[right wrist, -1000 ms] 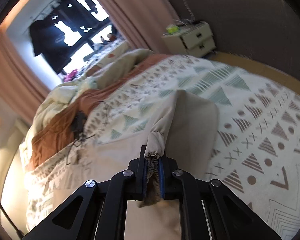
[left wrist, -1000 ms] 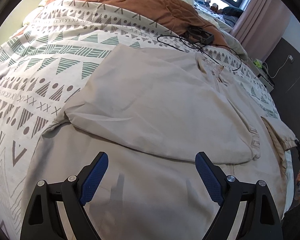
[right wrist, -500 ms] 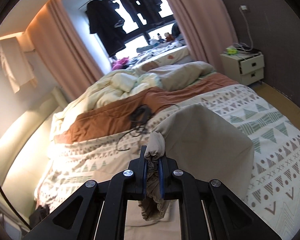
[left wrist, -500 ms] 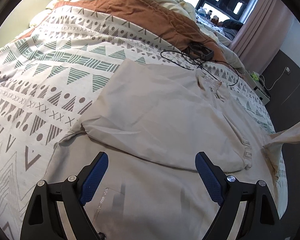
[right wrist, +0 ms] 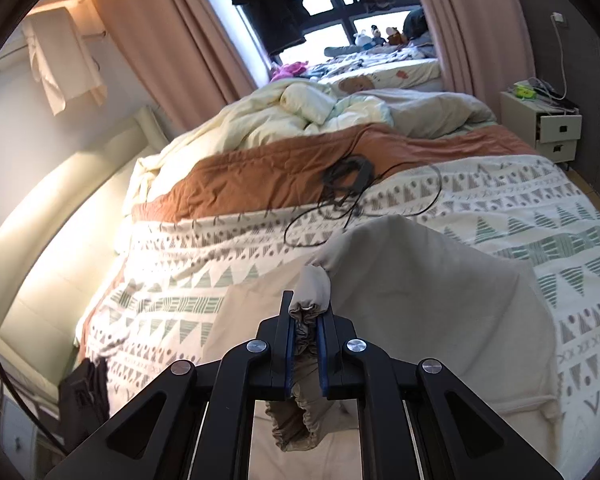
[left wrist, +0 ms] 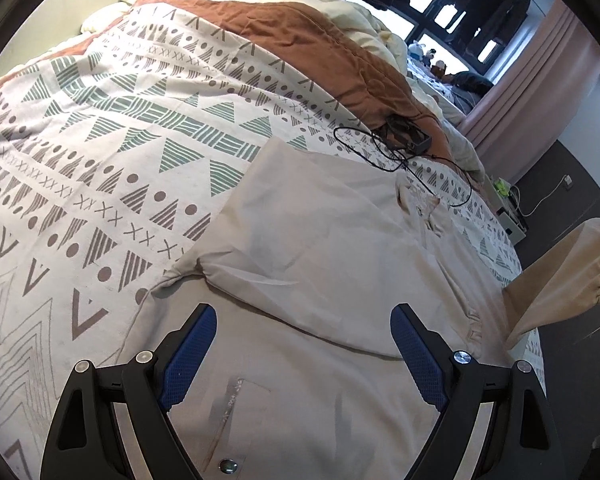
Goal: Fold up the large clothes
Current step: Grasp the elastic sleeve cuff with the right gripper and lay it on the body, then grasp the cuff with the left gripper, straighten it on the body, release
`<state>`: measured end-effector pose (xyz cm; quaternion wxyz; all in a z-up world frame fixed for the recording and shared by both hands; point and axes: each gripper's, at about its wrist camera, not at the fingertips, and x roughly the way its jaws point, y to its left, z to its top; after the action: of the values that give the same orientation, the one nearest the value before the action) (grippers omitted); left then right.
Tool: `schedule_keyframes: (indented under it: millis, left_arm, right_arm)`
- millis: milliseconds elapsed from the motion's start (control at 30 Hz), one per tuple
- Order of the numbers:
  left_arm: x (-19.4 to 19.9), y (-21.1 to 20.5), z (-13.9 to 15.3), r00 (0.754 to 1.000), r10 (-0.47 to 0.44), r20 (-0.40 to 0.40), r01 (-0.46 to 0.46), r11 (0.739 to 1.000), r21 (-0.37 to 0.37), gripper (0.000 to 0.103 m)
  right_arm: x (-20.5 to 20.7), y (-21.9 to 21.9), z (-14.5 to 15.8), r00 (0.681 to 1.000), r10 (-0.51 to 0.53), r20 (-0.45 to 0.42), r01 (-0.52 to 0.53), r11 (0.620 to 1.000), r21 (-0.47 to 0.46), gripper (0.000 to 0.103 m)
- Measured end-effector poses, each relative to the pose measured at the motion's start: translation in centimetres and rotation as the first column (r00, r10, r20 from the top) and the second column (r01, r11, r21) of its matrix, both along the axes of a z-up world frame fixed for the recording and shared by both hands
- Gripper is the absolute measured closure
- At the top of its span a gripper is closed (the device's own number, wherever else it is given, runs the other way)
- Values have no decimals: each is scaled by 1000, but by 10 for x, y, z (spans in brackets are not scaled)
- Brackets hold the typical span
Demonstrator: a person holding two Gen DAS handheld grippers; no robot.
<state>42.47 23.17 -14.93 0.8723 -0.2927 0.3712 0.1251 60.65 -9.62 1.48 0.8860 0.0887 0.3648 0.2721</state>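
Right gripper is clamped tight on the elastic cuff of the beige jacket, sleeve lifted. Left gripper hovers wide open and empty over the jacket's body. I'd carry the cuff across, keeping the sleeve taut, and lay it flat.

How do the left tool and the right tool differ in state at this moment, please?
The left tool is open with nothing between its fingers, above the beige garment; the right tool is shut on the garment's gathered cuff. The left touches no cloth; the right lifts the sleeve. Both have blue pads.
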Motion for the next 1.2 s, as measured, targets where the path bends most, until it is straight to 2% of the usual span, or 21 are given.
schedule_keyframes:
  millis: [200,300,400,433,500,533,567,667,767,833,967,1200]
  left_arm:
    - [-6,15,-3,1000,20,-10,-20,1000,-13,14]
    - [-8,21,-8,999,28,-20,-29,999,-31,14]
    - [-7,22,-12,999,25,-31,-27,999,-46,14]
    - [-6,21,-12,999,21,-34,-23,999,-43,14]
    - [-3,19,-12,999,18,-36,-19,999,-35,14]
    - [-1,18,-12,999,16,-36,-17,999,-35,14]
    - [1,16,-13,999,13,-35,-14,999,-39,14]
    - [9,8,-14,999,-6,-36,4,999,-49,14]
    - [19,-4,-14,999,-36,-39,34,998,-46,14]
    - [25,-13,-14,998,-52,-46,51,998,-39,14]
    - [40,-30,-14,993,-107,-58,106,994,-22,14]
    - [78,-43,-25,984,-140,-106,138,990,-24,14]
  right_arm:
    - [8,48,-67,994,-24,-106,23,1000,-15,93]
    - [15,65,-97,987,-40,-153,41,999,8,92]
    - [20,77,-116,977,-14,-212,18,1000,20,76]
    - [19,79,-119,974,14,-228,-5,999,42,68]
    - [14,74,-122,976,45,-213,-36,998,46,58]
    - [11,69,-122,979,49,-199,-43,999,32,47]
    - [8,61,-123,981,45,-187,-43,999,19,43]
    - [3,24,-130,984,6,-178,-9,1000,-17,43]
    - [4,-23,-140,984,-71,-166,53,993,-107,43]
    - [5,-56,-148,979,-119,-165,91,982,-167,43]
    - [4,-125,-159,966,-204,-162,165,961,-223,43]
    - [-6,-205,-181,945,-294,-146,230,910,-344,43]
